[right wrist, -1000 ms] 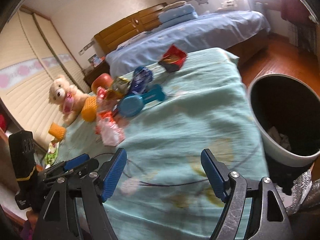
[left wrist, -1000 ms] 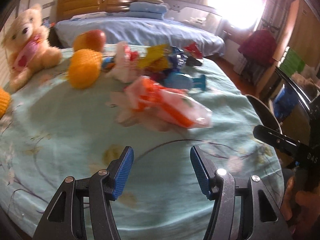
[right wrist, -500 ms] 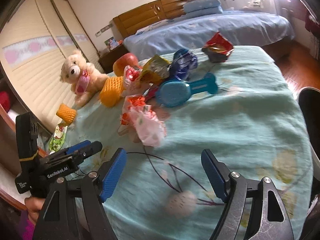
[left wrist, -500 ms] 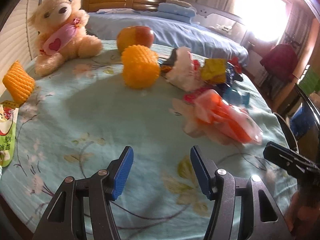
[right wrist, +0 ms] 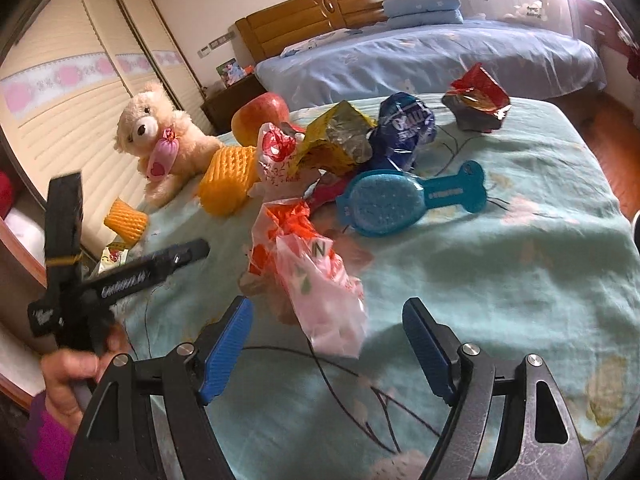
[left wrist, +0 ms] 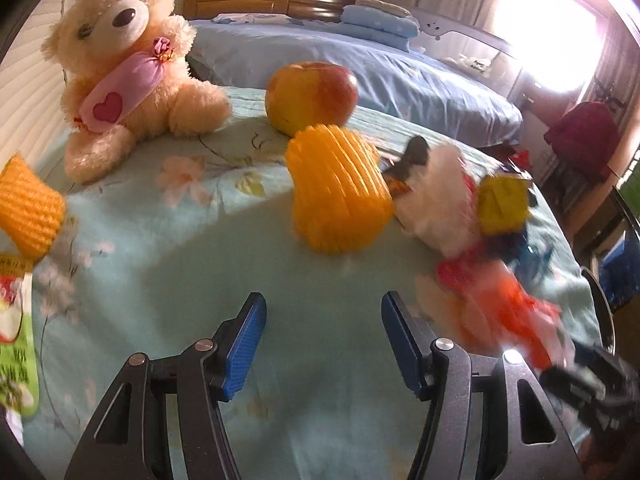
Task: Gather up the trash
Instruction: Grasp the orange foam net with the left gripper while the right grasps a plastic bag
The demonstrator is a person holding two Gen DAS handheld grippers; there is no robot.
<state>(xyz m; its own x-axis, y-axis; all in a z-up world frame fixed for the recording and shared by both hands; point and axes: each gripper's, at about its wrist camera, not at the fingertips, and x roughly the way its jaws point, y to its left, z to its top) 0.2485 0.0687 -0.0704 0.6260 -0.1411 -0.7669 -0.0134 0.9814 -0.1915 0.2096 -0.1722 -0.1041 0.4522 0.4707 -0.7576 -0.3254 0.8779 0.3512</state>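
Trash lies in a heap on the table's teal cloth [right wrist: 500, 280]. It includes an orange-and-white plastic bag [right wrist: 312, 276], a yellow wrapper [right wrist: 336, 140], a dark blue wrapper [right wrist: 406, 128], a red wrapper [right wrist: 478, 100] and a white-and-red bag [right wrist: 276, 152]. My right gripper [right wrist: 328, 308] is open. The plastic bag's near end lies between its fingers, and the pads do not touch it. My left gripper [left wrist: 323, 304] is open over bare cloth, short of a yellow foam fruit net [left wrist: 340, 196]. The plastic bag [left wrist: 508, 308] is blurred at its right.
A teddy bear [left wrist: 132, 72], an apple [left wrist: 312, 96], a second foam net [left wrist: 28, 208] and a green packet [left wrist: 16, 340] lie to the left. A blue brush [right wrist: 400, 200] lies beside the heap. A bed [right wrist: 440, 52] stands behind the table.
Both views have swung left across the table. The bin has left the right view, and the plastic bag now reaches between the right fingers. The foam net and bear are nearer in the left view.
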